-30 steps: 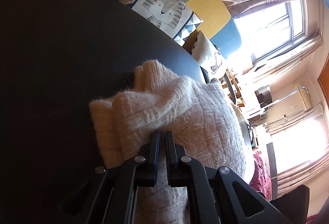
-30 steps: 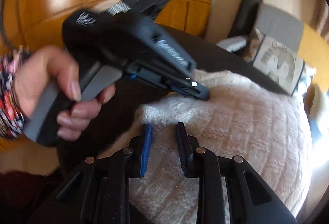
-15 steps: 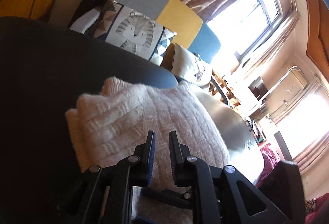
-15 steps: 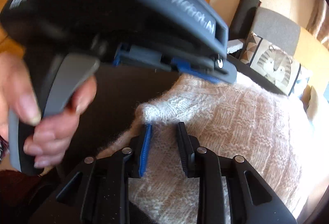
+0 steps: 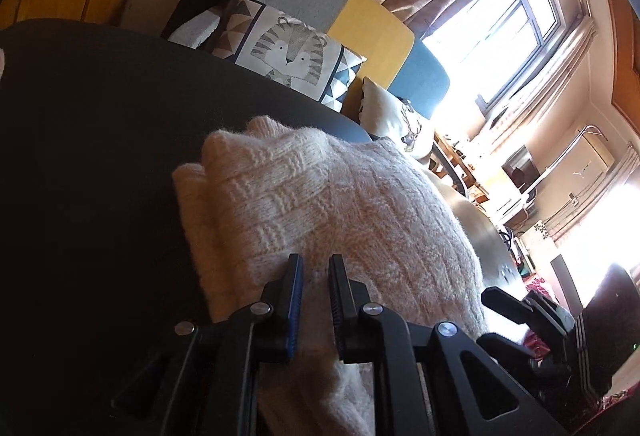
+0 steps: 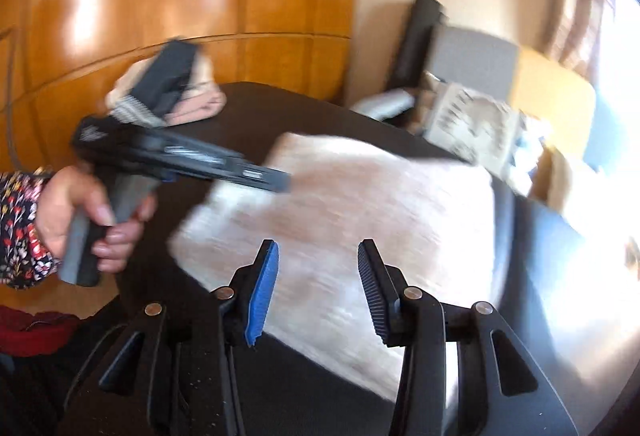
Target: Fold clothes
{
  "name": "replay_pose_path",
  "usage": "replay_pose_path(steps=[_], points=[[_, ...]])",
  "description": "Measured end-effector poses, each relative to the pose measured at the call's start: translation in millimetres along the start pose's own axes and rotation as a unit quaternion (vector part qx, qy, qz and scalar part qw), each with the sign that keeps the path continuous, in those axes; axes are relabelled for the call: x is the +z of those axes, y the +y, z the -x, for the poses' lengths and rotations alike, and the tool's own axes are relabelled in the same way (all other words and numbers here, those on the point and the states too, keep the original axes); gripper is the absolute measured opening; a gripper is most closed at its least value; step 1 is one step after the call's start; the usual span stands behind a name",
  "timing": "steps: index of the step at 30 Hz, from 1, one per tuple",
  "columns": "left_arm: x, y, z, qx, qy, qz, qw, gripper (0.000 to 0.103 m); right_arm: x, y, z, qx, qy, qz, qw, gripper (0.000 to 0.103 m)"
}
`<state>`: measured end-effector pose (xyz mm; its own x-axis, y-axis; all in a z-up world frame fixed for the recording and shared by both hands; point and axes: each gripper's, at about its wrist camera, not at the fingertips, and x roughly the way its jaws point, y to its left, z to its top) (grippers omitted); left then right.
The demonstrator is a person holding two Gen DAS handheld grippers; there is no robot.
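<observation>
The left gripper [image 5: 314,268] has let go: a second ago its fingers were pinched shut on the knit, and now they stand a narrow gap apart with nothing between them, poised just over the near edge of the cream sweater [image 5: 320,208]. The right gripper [image 6: 318,260] has pulled back and up from the fabric; its jaws are opening, wider than a moment ago, and nothing sits between them, though the right wrist view is blurred by the movement. Both releases read as the end of a fold, so the sweater looks finished or close to it: it lies as a compact, layered rectangle in the middle of the dark desk [image 5: 88,140].

From the left: the left hand [image 6: 92,220], in a flowered sleeve [image 6: 18,228], holds its tool out over the sweater's left edge. Left of the sweater the desk is bare and wide, with good room for sliding or setting things down. At the far left corner sits a small heap of pink and striped cloth [image 6: 192,104], likely other clothes. The sweater's stacked left edge is neat. On the right its side runs close to the desk's rounded rim, with little spare surface there, and beyond the far rim a sofa with a tiger cushion [image 5: 288,56] stands just behind
</observation>
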<state>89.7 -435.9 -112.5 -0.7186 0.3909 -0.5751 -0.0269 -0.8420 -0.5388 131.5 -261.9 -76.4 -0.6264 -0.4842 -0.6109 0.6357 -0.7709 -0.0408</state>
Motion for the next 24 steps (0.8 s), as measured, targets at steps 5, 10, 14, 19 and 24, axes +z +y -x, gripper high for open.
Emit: replay_pose_path(steps=[5,10,14,19,24], points=[[-8,-12,-1,0.035,0.003,-0.066,0.9972,0.013,-13,-36,-6,0.014,0.054,-0.07,0.996,0.034],[-12,-17,2,0.051,0.002,-0.112,0.9924,0.014,-30,-25,-11,0.012,0.061,-0.025,0.998,0.034],[-1,-25,9,0.061,-0.004,-0.095,0.9936,0.014,-24,-46,1,0.051,0.044,-0.074,0.995,0.034],[13,-50,17,0.053,-0.054,-0.097,0.9924,0.014,-16,-83,16,0.032,-0.031,-0.143,0.989,0.034],[22,-70,-12,0.08,-0.032,-0.137,0.9868,0.014,8,-120,-13,0.005,-0.011,-0.21,0.978,0.034]])
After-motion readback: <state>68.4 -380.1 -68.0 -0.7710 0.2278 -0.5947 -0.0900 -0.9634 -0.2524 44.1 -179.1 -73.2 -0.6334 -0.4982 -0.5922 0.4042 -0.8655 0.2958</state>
